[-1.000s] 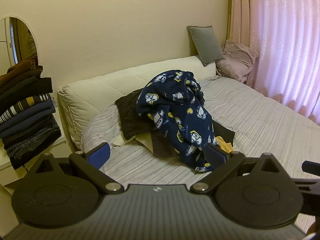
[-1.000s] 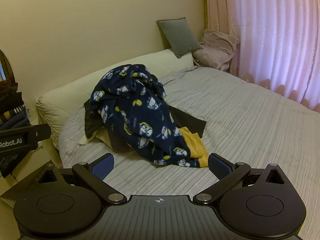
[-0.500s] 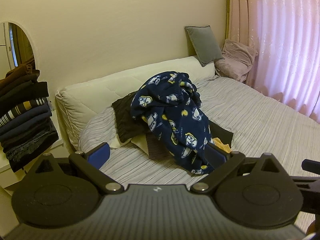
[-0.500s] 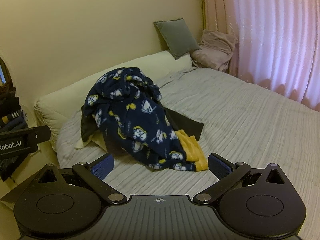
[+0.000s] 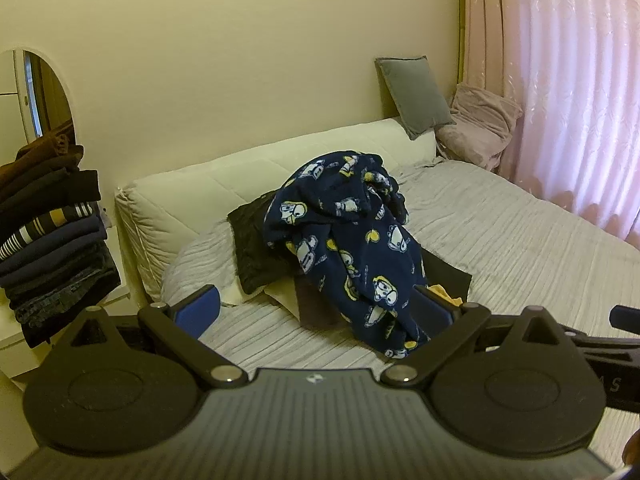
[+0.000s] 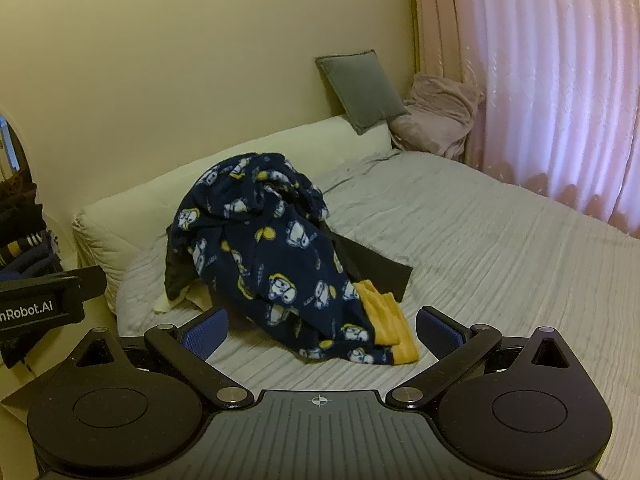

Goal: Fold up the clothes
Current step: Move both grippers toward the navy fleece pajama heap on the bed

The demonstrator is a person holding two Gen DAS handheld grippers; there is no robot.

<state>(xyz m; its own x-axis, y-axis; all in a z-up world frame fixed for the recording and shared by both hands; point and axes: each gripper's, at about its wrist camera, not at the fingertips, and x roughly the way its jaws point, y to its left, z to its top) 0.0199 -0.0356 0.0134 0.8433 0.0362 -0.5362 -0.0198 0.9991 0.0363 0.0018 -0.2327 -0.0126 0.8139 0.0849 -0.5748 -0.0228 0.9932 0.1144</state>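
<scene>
I hold both grippers, left gripper (image 5: 316, 306) and right gripper (image 6: 322, 330), spread wide and empty. The navy cartoon-print fleece (image 6: 276, 256) lies heaped on the bed (image 6: 500, 240).

Left hand-held gripper (image 5: 316, 310) level, blue-padded fingers (image 5: 198, 307) spread wide, nothing between them. Right hand-held gripper (image 6: 322, 334) likewise level, fingers (image 6: 438, 330) wide apart and empty. Side by side, both pointing forward; left one's body visible at right view's left edge.

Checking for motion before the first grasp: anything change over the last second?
Only the views drifted: the clothes pile slid slightly in both views. Left tongs and right tongs stayed open and empty. The pile itself kept its shape on the bed.
</scene>
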